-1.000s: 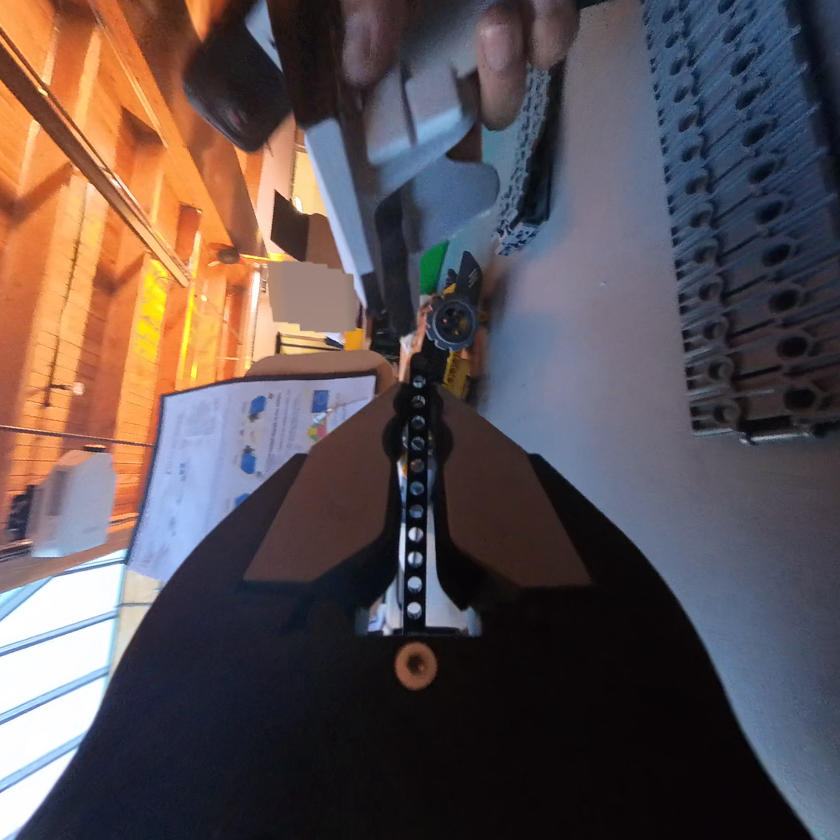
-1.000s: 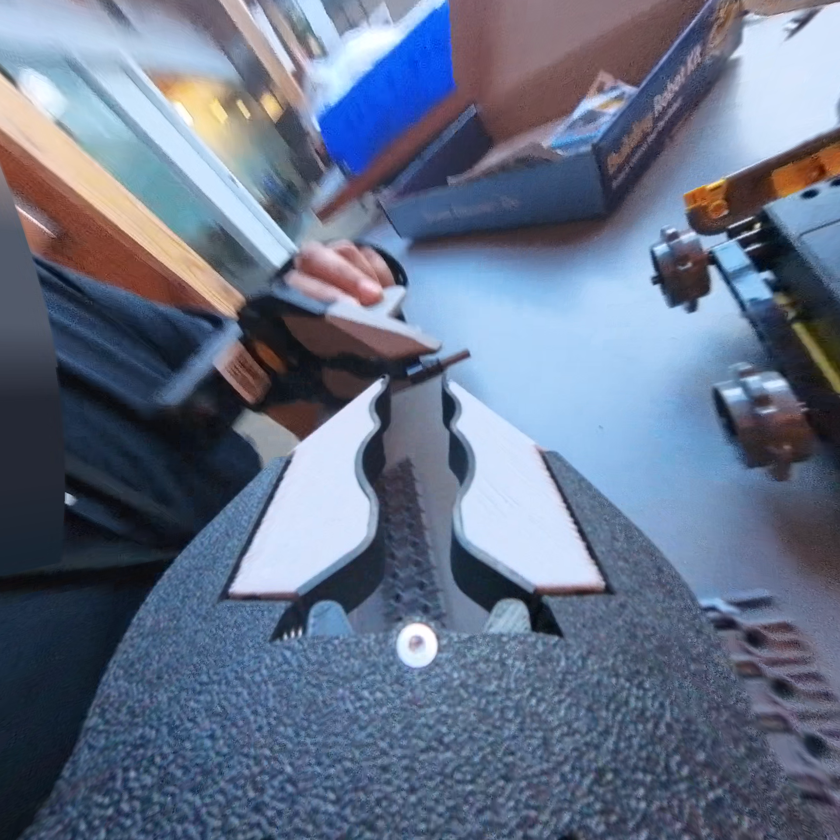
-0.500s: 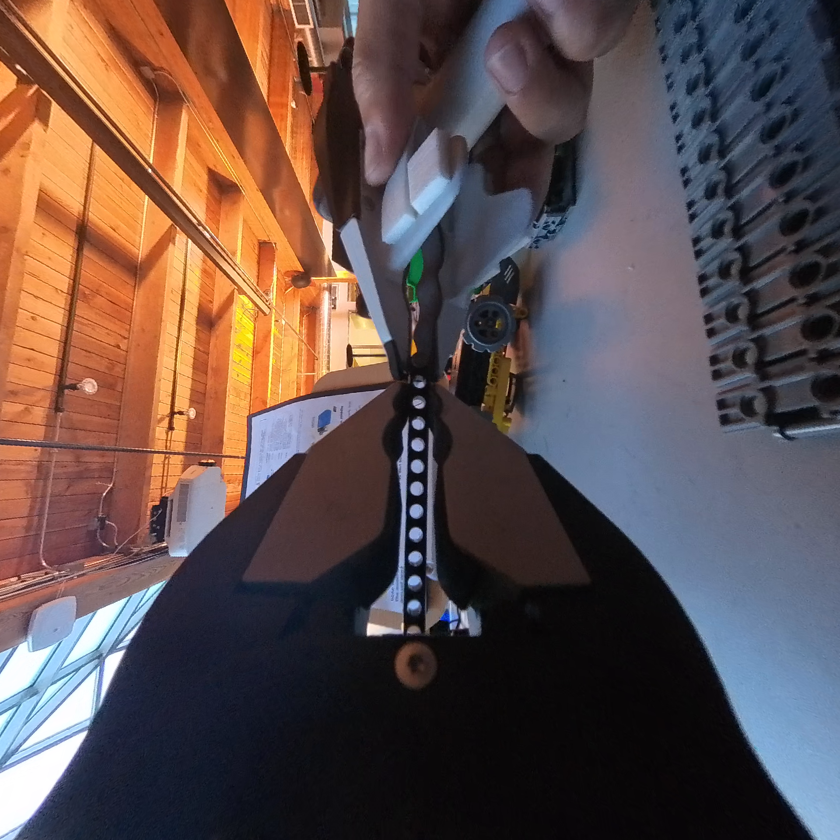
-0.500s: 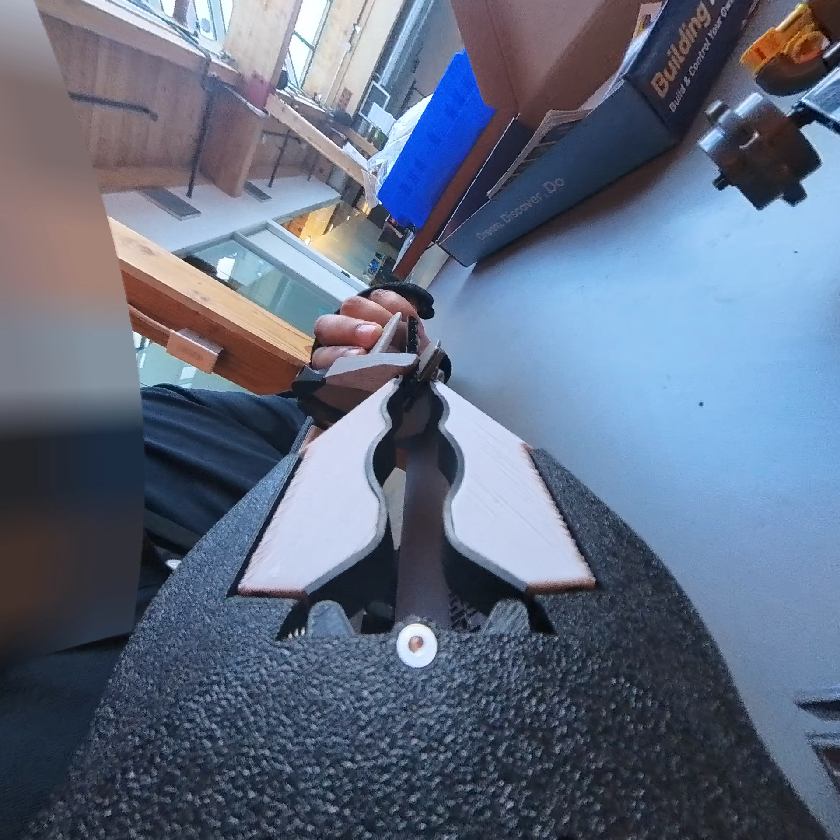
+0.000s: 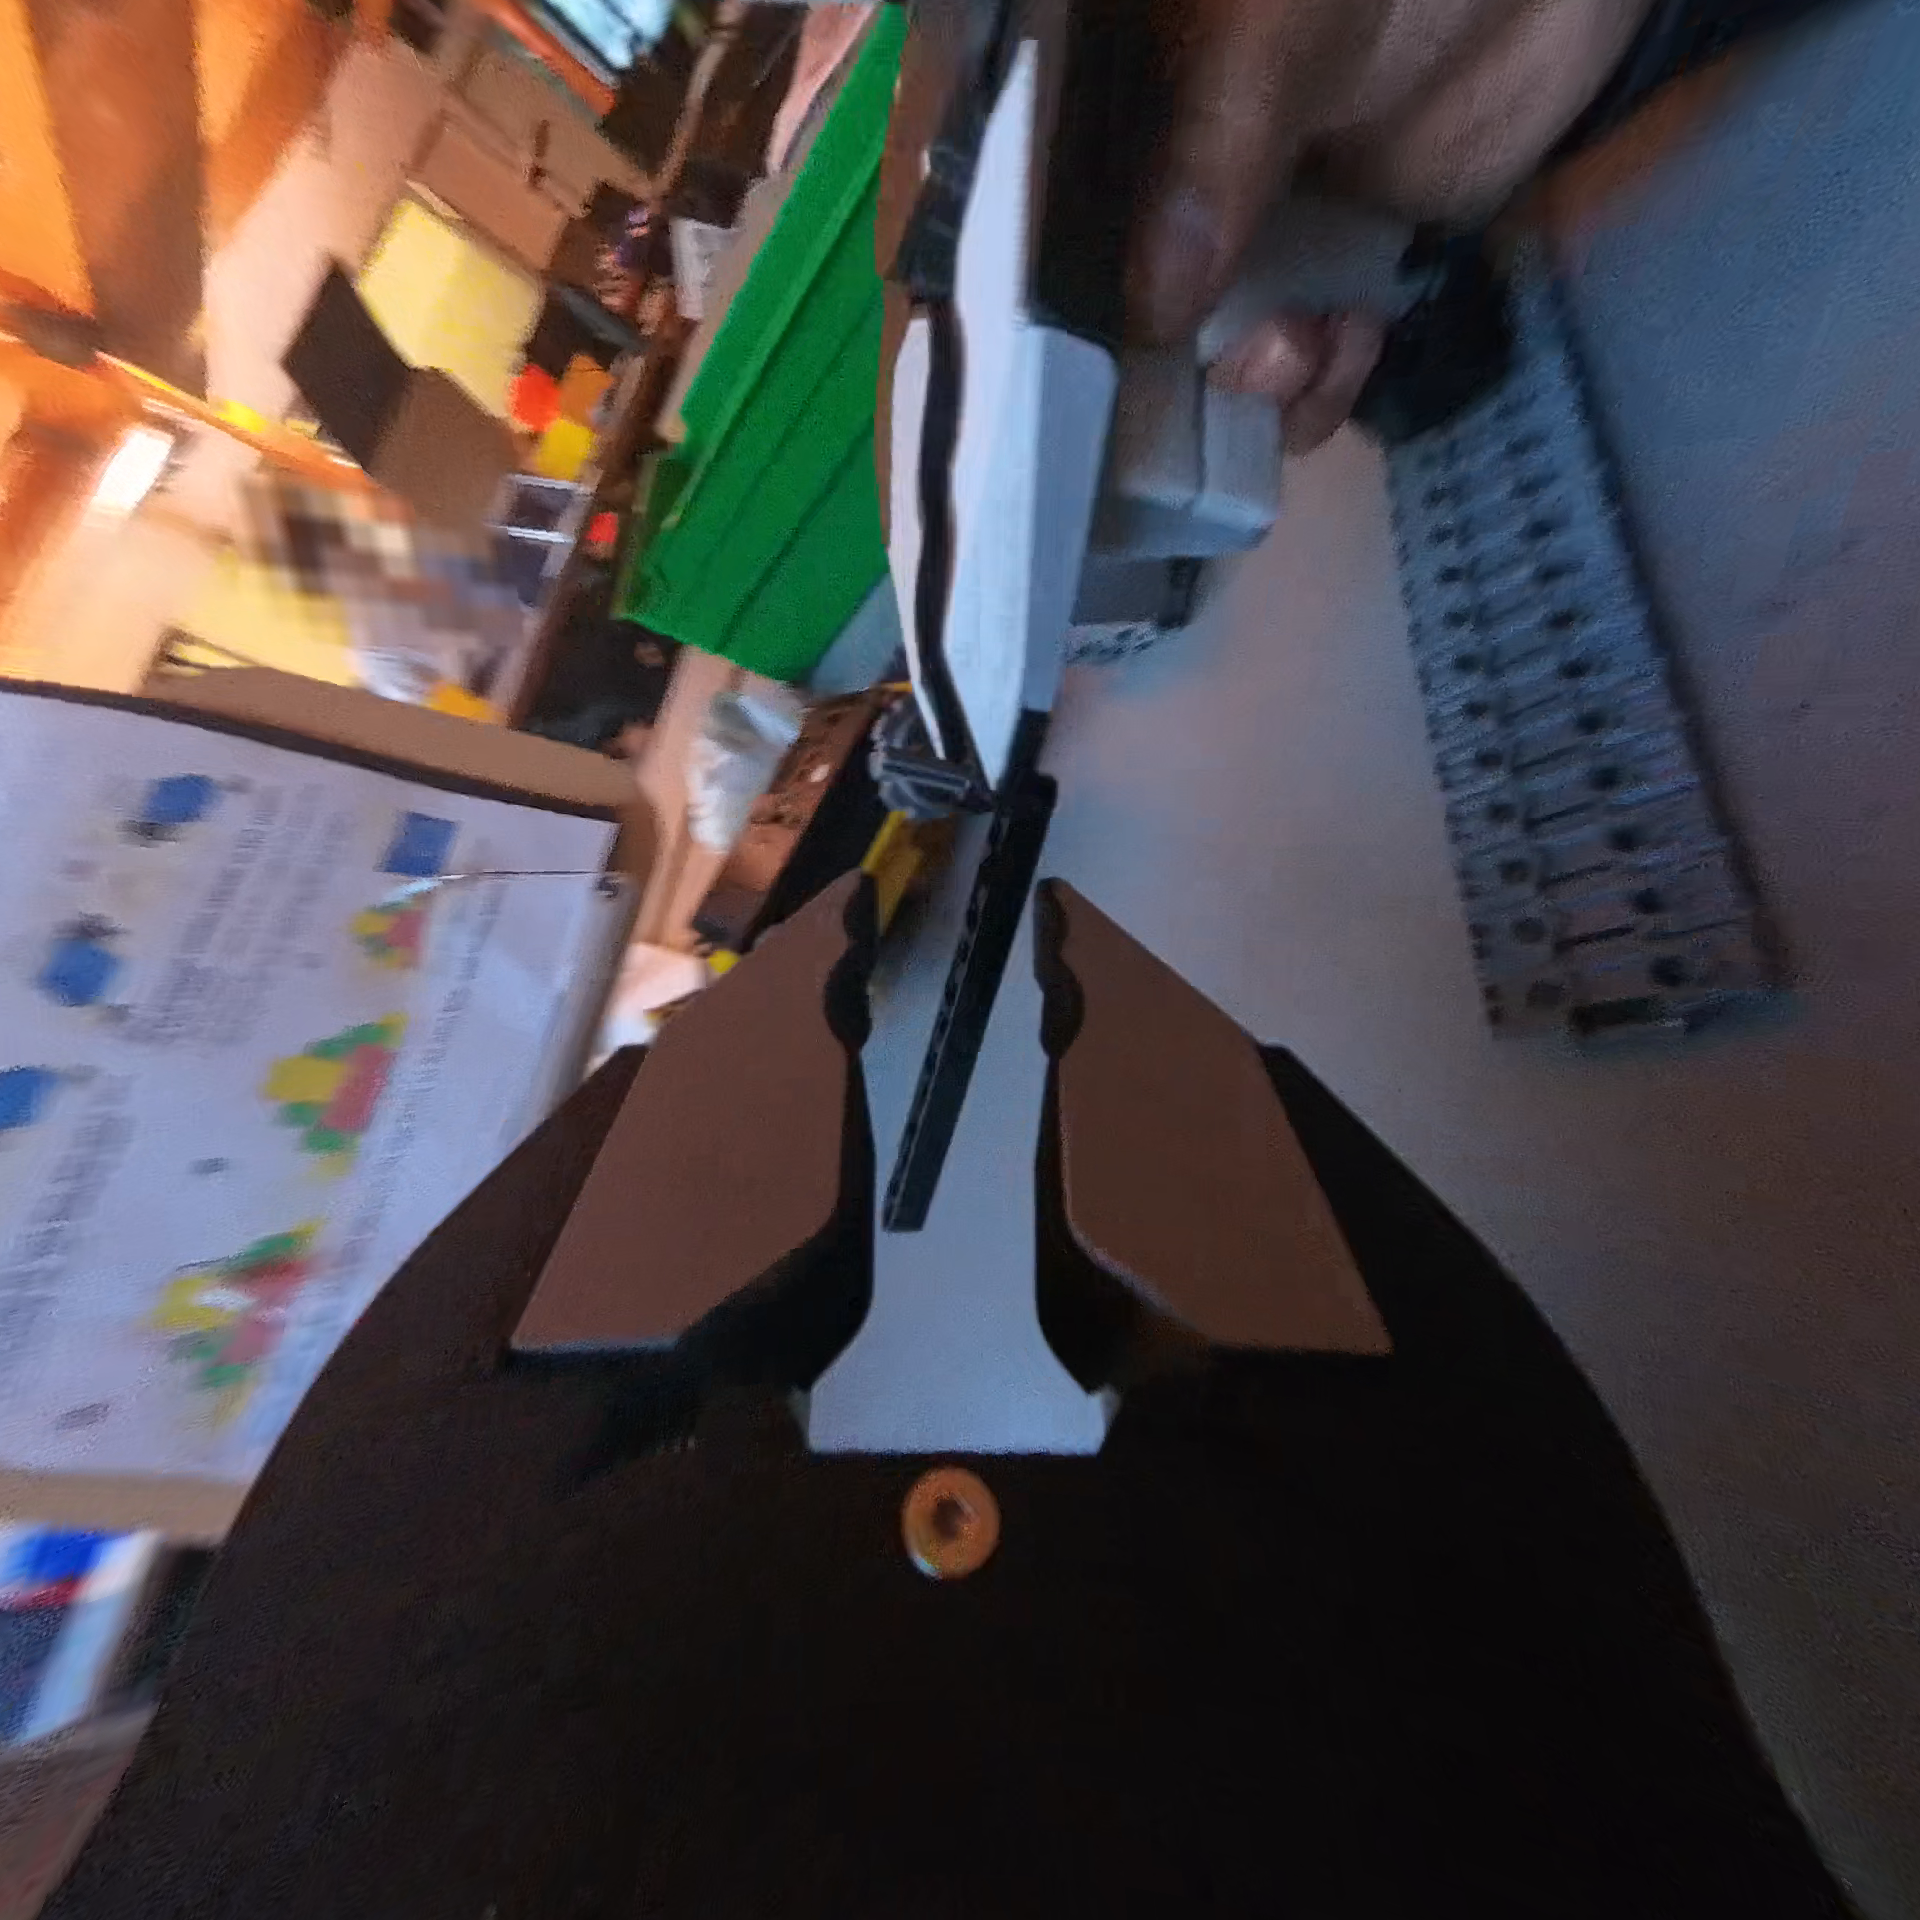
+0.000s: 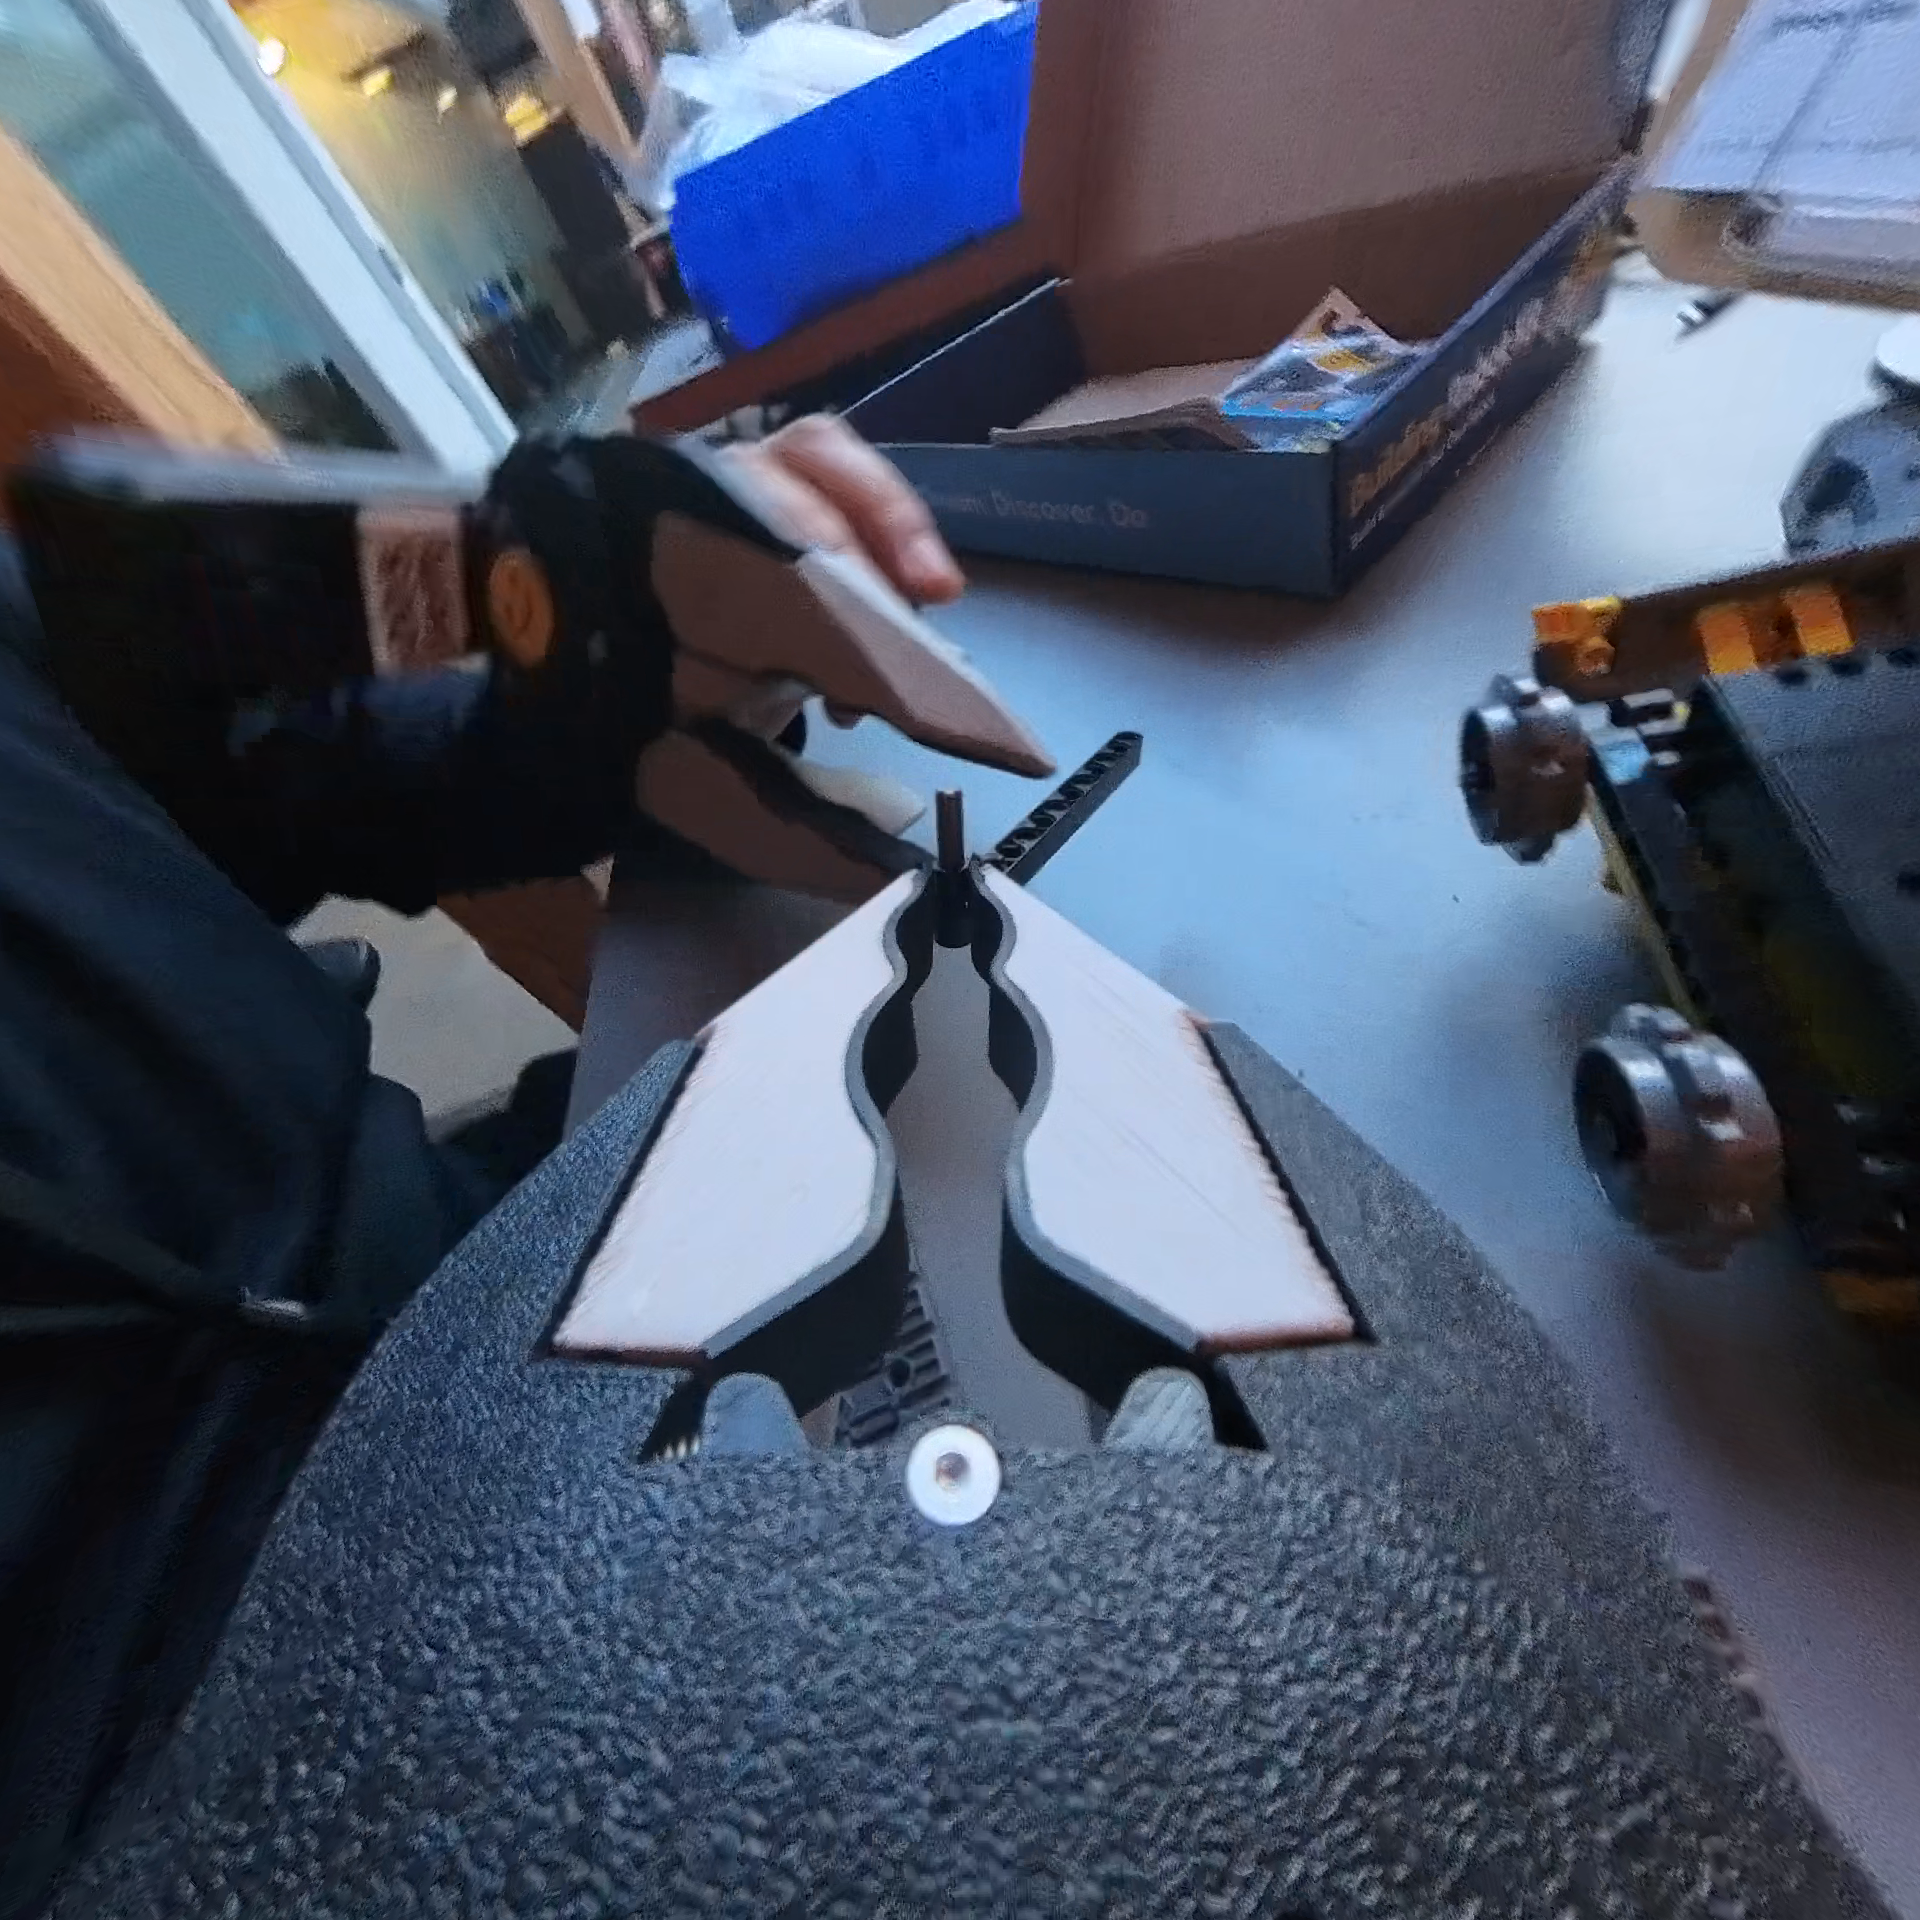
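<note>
Pictured between the parted fingers of the left tongs (image 5: 951, 899): one black holed beam (image 5: 961, 1039), slanted, touching neither finger. Released, then, those tongs, with clear gaps on both sides. At the beam's far end, the tip of the right tongs (image 6: 951, 883), clenched on one short black pin (image 6: 948, 831). Cannot tell whether beam and pin are joined, or whether the beam rests on the grey surface (image 6: 1247, 831) or hangs just above it.

Shown only from the right wrist: the pin itself, one black-and-yellow model vehicle (image 6: 1787, 935) at right with two dark wheels (image 6: 1673, 1132) facing the camera, one open dark box (image 6: 1195, 509) beyond, one blue crate (image 6: 852, 218) farther back, and one hand (image 6: 831, 499) on the left tongs' handle.

Shown only from the left wrist: one grey holed plate (image 5: 1579, 779) lying flat at right, well apart from the beam; one printed sheet (image 5: 260, 1039) with coloured diagrams at left; one green panel (image 5: 769, 468) in the blurred background; and, at top, another hand (image 5: 1351, 156) wrapped around the right tongs' grip.
</note>
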{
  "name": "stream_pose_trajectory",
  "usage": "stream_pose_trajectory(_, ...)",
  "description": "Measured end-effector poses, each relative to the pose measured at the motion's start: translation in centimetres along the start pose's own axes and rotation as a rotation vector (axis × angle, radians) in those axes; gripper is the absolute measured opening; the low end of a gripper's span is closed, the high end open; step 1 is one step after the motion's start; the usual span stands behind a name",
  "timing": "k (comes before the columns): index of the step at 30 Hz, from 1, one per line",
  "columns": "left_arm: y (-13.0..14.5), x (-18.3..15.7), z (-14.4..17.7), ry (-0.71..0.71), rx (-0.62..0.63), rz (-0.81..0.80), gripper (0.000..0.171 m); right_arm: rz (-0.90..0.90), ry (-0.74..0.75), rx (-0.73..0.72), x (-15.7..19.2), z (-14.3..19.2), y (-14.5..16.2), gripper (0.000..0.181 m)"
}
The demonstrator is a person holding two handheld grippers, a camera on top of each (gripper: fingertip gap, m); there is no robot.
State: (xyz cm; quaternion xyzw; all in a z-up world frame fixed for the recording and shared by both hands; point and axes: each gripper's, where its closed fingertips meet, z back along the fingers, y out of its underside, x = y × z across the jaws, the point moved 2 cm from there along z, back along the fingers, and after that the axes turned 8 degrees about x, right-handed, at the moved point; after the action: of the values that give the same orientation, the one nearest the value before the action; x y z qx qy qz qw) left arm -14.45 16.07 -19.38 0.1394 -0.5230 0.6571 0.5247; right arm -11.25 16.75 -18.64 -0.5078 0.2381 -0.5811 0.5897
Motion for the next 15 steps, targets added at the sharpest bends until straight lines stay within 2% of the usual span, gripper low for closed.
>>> stream_pose_trajectory(1, -0.1, -0.3, -0.1, 0.095, -0.023, 0.052, 0.033, 0.043, 0.001, 0.005, 0.3, -0.1, 0.0, 0.002)
stream_pose_trajectory(3, -0.1, -1.3, -0.2, 0.316, -0.050, 0.157, 0.029, 0.123, 0.009, 0.012, 0.5, 0.0, -0.1, 0.002)
stream_pose_trajectory(5, -0.1, -1.7, -0.1, 0.487, -0.063, 0.257, 0.034, 0.182, 0.018, 0.019, 0.6, 0.2, -0.1, 0.002)
stream_pose_trajectory(6, -0.3, -1.7, -0.1, 0.539, -0.072, 0.295, 0.028, 0.203, 0.018, 0.030, 0.7, 0.2, 0.0, 0.002)
stream_pose_trajectory(9, -0.7, -1.2, -0.1, 0.599, -0.119, 0.365, 0.023, 0.254, -0.014, 0.032, 1.2, 0.4, 0.3, 0.002)
stream_pose_trajectory(11, -0.6, -1.7, -0.2, 0.648, -0.104, 0.367, 0.012, 0.270, -0.008, 0.044, 1.0, 0.4, 0.5, 0.002)
stream_pose_trajectory(15, -0.7, -2.8, -0.5, 0.708, -0.100, 0.384, 0.006, 0.261, -0.036, 0.029, 0.8, 0.5, 0.5, 0.002)
